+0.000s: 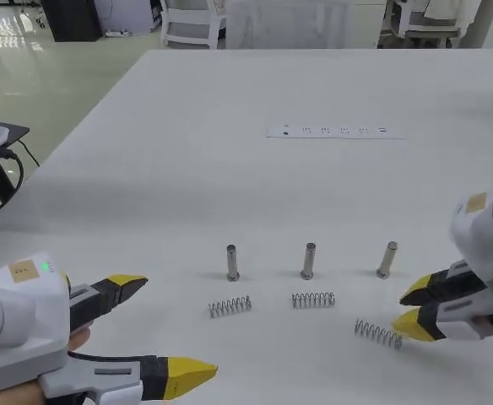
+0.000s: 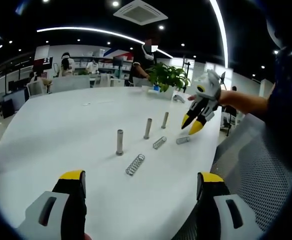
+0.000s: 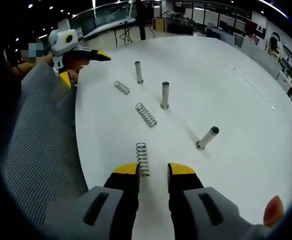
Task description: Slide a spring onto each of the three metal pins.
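Three metal pins stand upright in a row on the white table: left pin [image 1: 232, 262], middle pin [image 1: 308, 261], right pin [image 1: 387, 259]. One spring lies flat in front of each: left spring [image 1: 230, 306], middle spring [image 1: 313, 299], right spring [image 1: 378, 333]. My right gripper [image 1: 409, 310] hovers just right of the right spring, jaws a little apart and holding nothing. In the right gripper view that spring [image 3: 142, 158] lies just ahead of the left fingertip of my right gripper [image 3: 154, 170]. My left gripper [image 1: 166, 325] is wide open, near the table's front edge, left of the left spring [image 2: 135, 164].
A flat white strip with sockets [image 1: 335, 131] lies farther back on the table [image 1: 230, 169]. A potted plant [image 2: 167, 76] stands at the table's far end in the left gripper view. Chairs and people are beyond the table. A grey mesh chair back [image 3: 41, 150] is beside the edge.
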### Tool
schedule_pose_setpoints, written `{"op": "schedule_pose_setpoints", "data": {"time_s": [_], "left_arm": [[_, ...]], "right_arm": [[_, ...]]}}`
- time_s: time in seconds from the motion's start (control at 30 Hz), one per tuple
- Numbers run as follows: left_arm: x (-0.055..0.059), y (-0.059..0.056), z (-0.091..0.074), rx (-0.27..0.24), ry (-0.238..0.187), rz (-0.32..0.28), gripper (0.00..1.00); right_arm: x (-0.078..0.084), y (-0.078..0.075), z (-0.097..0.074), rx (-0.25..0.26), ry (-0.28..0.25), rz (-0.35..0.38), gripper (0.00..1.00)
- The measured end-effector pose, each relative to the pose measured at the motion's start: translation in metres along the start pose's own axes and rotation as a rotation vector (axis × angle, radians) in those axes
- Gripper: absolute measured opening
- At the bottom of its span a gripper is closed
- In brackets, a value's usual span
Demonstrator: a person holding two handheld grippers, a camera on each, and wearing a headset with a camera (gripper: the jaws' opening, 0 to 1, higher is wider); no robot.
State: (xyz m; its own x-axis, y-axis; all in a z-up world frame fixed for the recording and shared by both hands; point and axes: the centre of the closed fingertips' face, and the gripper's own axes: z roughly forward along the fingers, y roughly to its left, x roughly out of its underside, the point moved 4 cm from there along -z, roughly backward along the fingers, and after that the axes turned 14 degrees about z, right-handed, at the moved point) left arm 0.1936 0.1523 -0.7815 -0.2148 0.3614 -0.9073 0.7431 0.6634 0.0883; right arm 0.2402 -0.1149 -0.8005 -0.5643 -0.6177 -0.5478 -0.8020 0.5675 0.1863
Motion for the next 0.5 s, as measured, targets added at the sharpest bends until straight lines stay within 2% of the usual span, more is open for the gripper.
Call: {"op": "schedule_pose_setpoints", "data": {"time_s": [0.17,0.5], "left_arm": [[0.000,0.001,0.000,-0.002,0.000,0.000,0.89],[0.000,0.001,0.000,-0.004,-0.001,-0.002,0.89]], "right_arm": [[0.006,0.002,0.006,-0.022,0.025,-0.019,0.19],[0.012,0.003,0.013,-0.024,0.059,-0.075,0.14]]}}
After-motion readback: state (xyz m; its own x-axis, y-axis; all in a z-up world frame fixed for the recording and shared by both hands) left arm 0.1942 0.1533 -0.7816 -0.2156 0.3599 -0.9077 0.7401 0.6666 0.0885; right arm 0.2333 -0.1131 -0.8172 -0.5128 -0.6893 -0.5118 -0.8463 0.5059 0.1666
